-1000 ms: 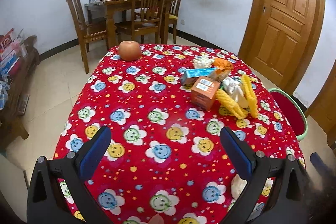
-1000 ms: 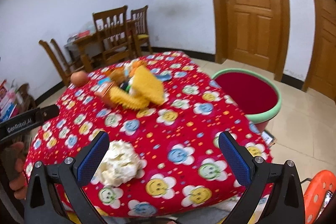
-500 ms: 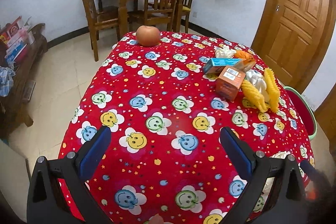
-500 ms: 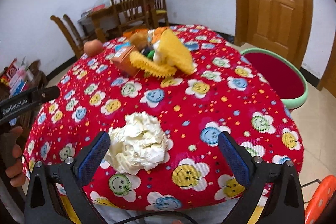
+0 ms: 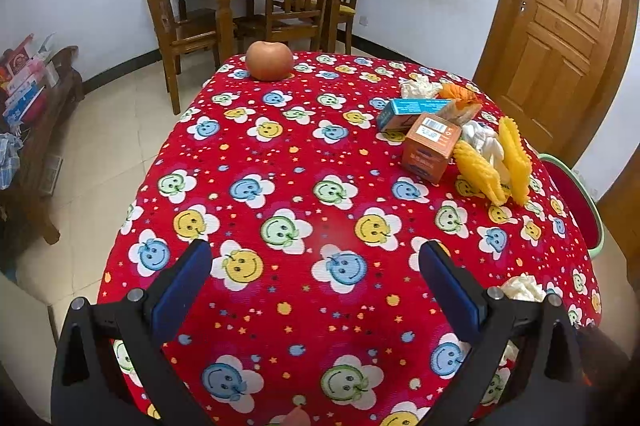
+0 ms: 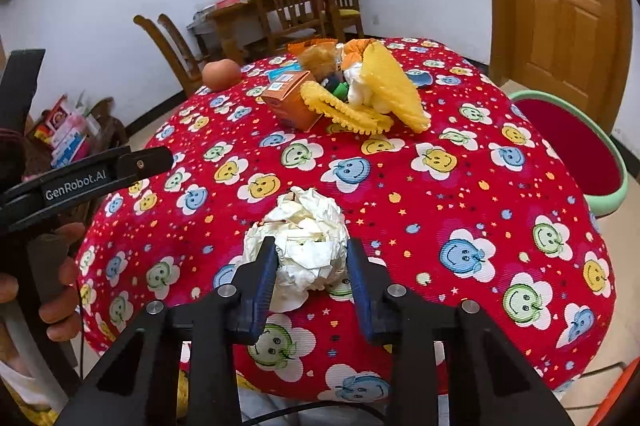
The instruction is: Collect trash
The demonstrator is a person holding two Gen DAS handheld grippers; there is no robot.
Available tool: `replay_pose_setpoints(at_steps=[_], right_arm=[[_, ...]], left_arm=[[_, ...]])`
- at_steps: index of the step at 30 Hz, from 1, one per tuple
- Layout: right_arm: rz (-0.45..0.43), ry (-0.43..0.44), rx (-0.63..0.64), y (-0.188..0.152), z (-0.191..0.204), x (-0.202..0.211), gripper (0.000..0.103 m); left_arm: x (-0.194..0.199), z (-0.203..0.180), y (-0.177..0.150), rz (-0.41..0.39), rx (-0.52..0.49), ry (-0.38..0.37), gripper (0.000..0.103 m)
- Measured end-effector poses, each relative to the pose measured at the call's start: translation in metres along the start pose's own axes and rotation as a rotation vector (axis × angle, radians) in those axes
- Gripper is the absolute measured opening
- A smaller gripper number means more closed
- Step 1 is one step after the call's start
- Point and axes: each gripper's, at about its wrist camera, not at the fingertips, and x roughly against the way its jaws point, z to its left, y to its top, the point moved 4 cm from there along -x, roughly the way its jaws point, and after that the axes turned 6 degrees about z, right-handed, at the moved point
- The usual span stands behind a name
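Two grippers in your hands. Your right gripper: blue fingers pressed against both sides of the crumpled paper ball, which sits on the red smiley tablecloth near its front edge. Your left gripper: fingers spread wide above bare cloth, holding nothing. Far side: orange carton, yellow foam nets, apple. Red basin beside the table.

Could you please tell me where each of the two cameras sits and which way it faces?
Left wrist: on the left gripper, open above the table's near edge, facing the apple and chairs.
Right wrist: on the right gripper, shut on the paper ball; the left hand shows.
Shared: apple, orange box, red bin.
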Motion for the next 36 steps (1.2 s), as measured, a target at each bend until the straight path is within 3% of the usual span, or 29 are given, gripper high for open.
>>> replay_pose_setpoints(at_steps=[12,27,32,36], right_arm=[[-0.108,-0.057,-0.057,0.02,-0.031,0.03,0.035],[-0.175,-0.137,-0.188,0.037,-0.1,0.057,0.035],[-0.18,-0.158,-0.23,0.037,-0.12,0.059,0.035],[-0.184,-0.166,-0.26,0.036,-0.134,0.059,0.035]], left_arm=[[-0.005,-0.029,0.01,0.013,-0.049,-0.073,0.102],[-0.007,-0.107,0.032,0.028,-0.172,-0.21,0.094],[-0.005,-0.137,0.037,0.02,-0.24,-0.262,0.088],[-0.006,-0.165,0.041,0.008,-0.315,-0.268,0.077]])
